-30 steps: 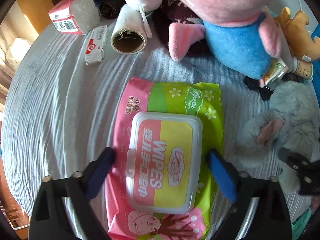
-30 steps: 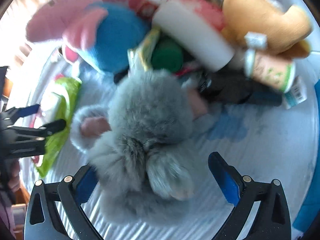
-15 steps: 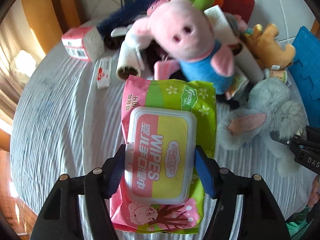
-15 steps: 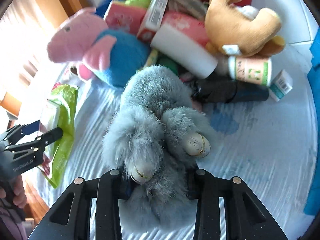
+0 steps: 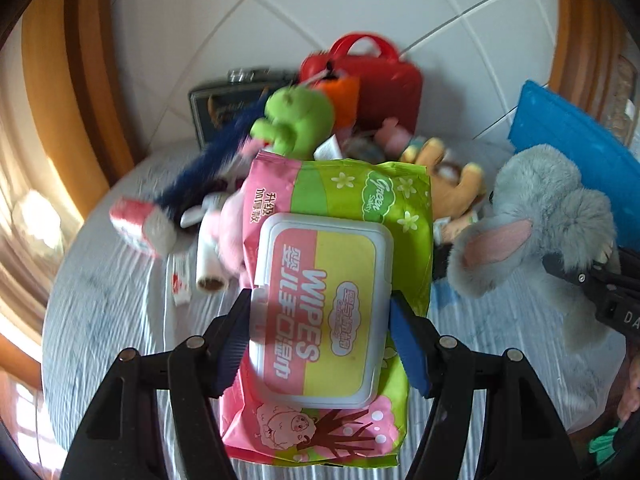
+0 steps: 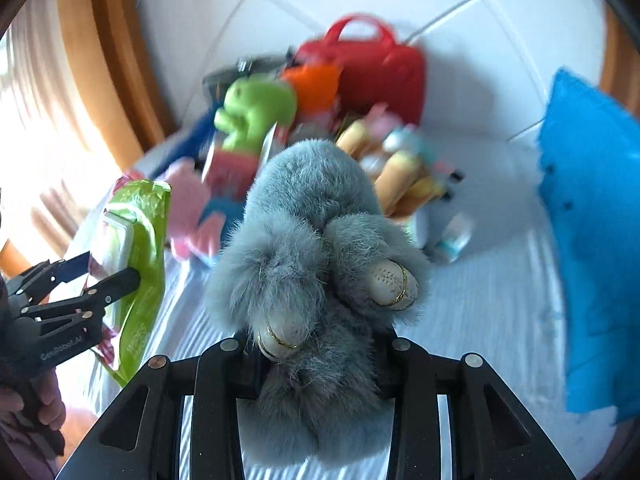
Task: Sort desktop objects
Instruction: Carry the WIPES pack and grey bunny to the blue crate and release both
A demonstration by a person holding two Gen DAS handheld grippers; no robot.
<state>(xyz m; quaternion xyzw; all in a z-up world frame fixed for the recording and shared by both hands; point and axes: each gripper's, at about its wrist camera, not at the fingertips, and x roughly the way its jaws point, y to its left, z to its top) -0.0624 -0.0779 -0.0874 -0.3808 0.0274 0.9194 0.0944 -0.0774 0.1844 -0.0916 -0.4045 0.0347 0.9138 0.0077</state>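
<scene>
Wipes pack (image 5: 340, 280), pink and green with a white flip lid, pinched by its two long sides in the left gripper (image 5: 320, 332), blue pads pressed against the lid edges. Pack raised off the striped grey tabletop (image 5: 104, 320), tilted forward over the clutter behind. Same pack (image 6: 136, 256) at the left edge of the right wrist view, edge-on, clamped by the left gripper (image 6: 108, 272).

Grey plush rabbit (image 6: 312, 280) squeezed between the fingers of the right gripper (image 6: 316, 364), fur bulging over both pads, two pale feet with gold rims toward the lens. Rabbit (image 5: 532, 224) to the right of the pack in the left wrist view, lifted, pink inner ear showing.

Behind both, against the white tiled wall (image 5: 280, 12): red handbag (image 5: 368, 76), green plush (image 5: 296, 120), orange plush (image 5: 344, 96), tan plush (image 5: 452, 188), dark blue plush (image 5: 208, 172), all blurred. White paper roll (image 5: 210, 264) and a red-and-white tissue packet (image 5: 140, 228) lying left of the pack. Blue mat (image 6: 592, 264) standing at the right.
</scene>
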